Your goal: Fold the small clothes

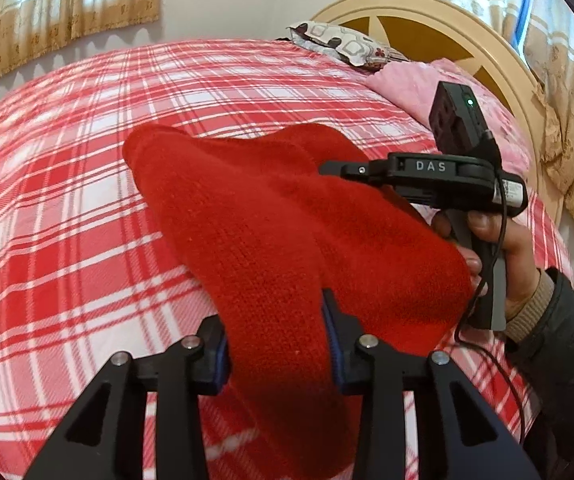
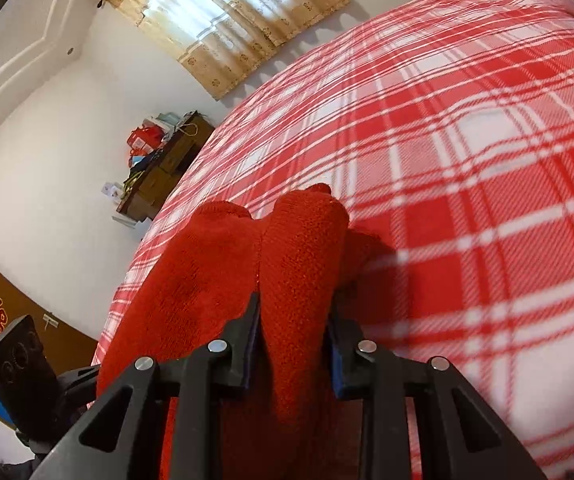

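Note:
A red knitted garment (image 1: 247, 208) hangs bunched above the plaid bed, held up between both grippers. In the left wrist view my left gripper (image 1: 275, 320) is shut on a thick fold of it, the blue pads pressing both sides. My right gripper (image 1: 327, 168) comes in from the right, held by a person's hand (image 1: 499, 240), its fingertips at the garment's far edge. In the right wrist view the right gripper (image 2: 295, 308) is shut on another fold of the red knitted garment (image 2: 207, 272), whose loose ends droop toward the bed. The cloth hides the fingertips.
A red and white plaid blanket (image 1: 67, 200) covers the bed (image 2: 467, 160). A patterned pillow (image 1: 343, 42), a pink cover (image 1: 407, 80) and a cream headboard (image 1: 427, 28) lie at the far end. A cluttered wooden cabinet (image 2: 167, 168) stands by the wall beyond the bed.

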The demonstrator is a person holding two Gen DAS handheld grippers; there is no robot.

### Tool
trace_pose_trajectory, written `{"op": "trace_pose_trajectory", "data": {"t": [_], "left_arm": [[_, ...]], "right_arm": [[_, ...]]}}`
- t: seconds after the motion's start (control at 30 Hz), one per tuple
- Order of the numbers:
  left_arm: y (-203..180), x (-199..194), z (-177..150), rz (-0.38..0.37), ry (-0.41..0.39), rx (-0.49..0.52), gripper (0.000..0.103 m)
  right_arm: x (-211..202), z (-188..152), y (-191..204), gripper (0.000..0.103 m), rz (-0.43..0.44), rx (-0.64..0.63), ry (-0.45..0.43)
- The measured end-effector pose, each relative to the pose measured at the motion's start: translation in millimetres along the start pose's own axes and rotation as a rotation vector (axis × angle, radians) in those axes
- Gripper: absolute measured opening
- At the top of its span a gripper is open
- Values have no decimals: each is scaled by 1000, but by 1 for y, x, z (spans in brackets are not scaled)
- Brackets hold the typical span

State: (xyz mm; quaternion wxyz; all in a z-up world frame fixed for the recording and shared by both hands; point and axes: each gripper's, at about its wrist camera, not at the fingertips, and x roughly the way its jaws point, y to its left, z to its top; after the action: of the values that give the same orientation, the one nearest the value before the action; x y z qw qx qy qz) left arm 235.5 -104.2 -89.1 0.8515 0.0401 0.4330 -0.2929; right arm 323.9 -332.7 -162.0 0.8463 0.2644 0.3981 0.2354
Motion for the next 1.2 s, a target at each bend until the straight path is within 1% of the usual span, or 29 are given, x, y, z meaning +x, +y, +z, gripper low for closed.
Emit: {"op": "trace_pose_trajectory", "data": {"t": [0.2, 0.33, 0.67, 0.97, 1.2], "left_arm": [[3, -23, -22, 15, -4, 20, 39], [11, -38, -37, 19, -11, 1, 39], [21, -71, -61, 51, -45, -16, 39], [38, -98, -84, 86, -73, -55, 39], [58, -120, -102, 114, -109, -100, 39]], "right_arm": [[1, -23, 28, 28, 39, -13, 1], [5, -36, 46, 28, 58, -28, 9], [24, -61, 92, 27, 119, -60, 40], [43, -75, 130, 27, 160, -94, 70], [67, -80, 166, 27, 195, -132, 101]]}}
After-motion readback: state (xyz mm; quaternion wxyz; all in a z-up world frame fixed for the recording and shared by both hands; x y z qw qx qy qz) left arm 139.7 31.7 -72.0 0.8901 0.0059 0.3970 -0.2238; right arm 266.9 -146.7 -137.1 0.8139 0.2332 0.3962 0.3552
